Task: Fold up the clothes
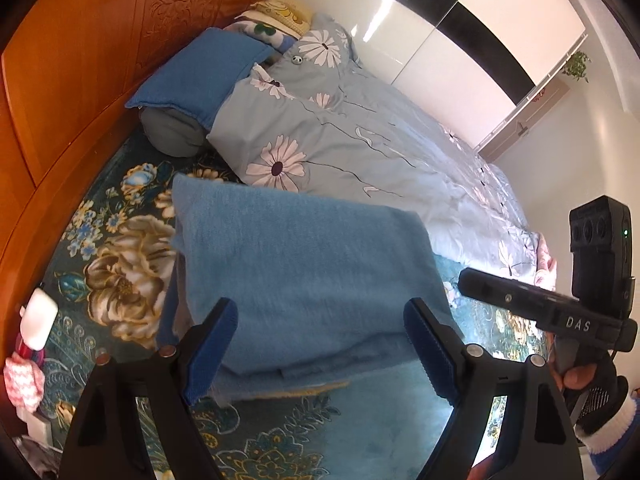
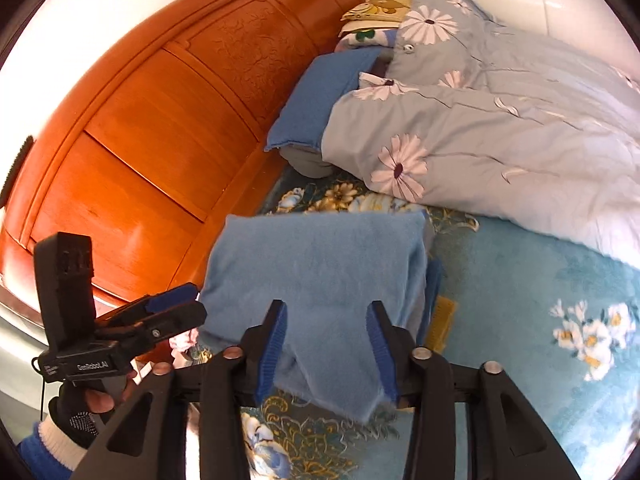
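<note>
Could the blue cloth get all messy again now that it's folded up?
Maybe.
1. The right gripper has a loose flap of the blue cloth between its fingers; pulling away might drag the fold open.
2. The left gripper is open right over the cloth's near edge and could snag it.

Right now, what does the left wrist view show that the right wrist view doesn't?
Only the left wrist view: a glossy white wardrobe with a black band, a small plant, and the right tool from the side. Only the right wrist view: the left tool from the side. Both: the folded blue garment, the daisy-print quilt, the wooden headboard.
</note>
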### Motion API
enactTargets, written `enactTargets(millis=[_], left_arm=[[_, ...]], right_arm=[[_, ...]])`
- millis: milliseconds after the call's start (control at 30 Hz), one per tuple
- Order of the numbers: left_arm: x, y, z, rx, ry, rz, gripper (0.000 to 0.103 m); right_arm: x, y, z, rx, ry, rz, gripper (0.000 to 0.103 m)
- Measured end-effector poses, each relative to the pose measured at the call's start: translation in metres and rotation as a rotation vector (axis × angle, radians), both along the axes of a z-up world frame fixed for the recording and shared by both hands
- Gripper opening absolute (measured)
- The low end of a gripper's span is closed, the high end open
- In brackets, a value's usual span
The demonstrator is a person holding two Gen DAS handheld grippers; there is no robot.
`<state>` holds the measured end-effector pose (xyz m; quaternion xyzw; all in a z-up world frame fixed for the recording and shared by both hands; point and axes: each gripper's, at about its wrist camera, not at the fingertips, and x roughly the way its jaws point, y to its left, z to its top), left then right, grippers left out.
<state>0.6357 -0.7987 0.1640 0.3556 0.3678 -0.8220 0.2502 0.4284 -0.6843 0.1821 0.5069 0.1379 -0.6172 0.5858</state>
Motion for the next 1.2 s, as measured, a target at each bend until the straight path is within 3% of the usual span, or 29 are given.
enactTargets(millis=[67,133,200,267,367,533,733,967,1133,1200], left_arm=[[0.003,0.011,-0.002,-0.001,-0.012,0.005,0.086],[0.005,0.022,-0.005,-0.003,-0.031,0.015,0.098],[0.009,0.034,-0.009,-0.005,-0.051,0.029,0.103],[0.013,0.048,-0.013,0.002,-0.047,0.033,0.103],[0.019,0.068,-0.017,-0.011,-0.06,0.047,0.103],[0.023,0.102,-0.021,-0.045,-0.096,0.058,0.103],[0.036,0.131,-0.029,-0.028,-0.101,0.084,0.103],[0.053,0.157,-0.031,-0.108,-0.149,0.165,0.103],[0.068,0.17,-0.031,-0.105,-0.107,0.191,0.103],[0.071,0.174,-0.031,-0.123,-0.129,0.207,0.103]], right_arm=[[0.005,0.011,-0.001,0.004,0.012,-0.014,0.064],[0.011,0.025,-0.003,0.005,0.01,-0.026,0.07],[0.017,0.035,-0.005,0.011,0.018,-0.032,0.074],[0.023,0.045,-0.006,0.02,0.038,-0.035,0.085],[0.033,0.062,-0.01,0.033,0.075,-0.026,0.094],[0.044,0.088,-0.016,0.045,0.092,-0.015,0.097],[0.057,0.112,-0.02,0.046,0.121,0.004,0.097],[0.079,0.138,-0.025,0.057,0.183,0.042,0.098],[0.096,0.151,-0.031,0.064,0.208,0.071,0.098],[0.101,0.156,-0.033,0.065,0.218,0.081,0.098]])
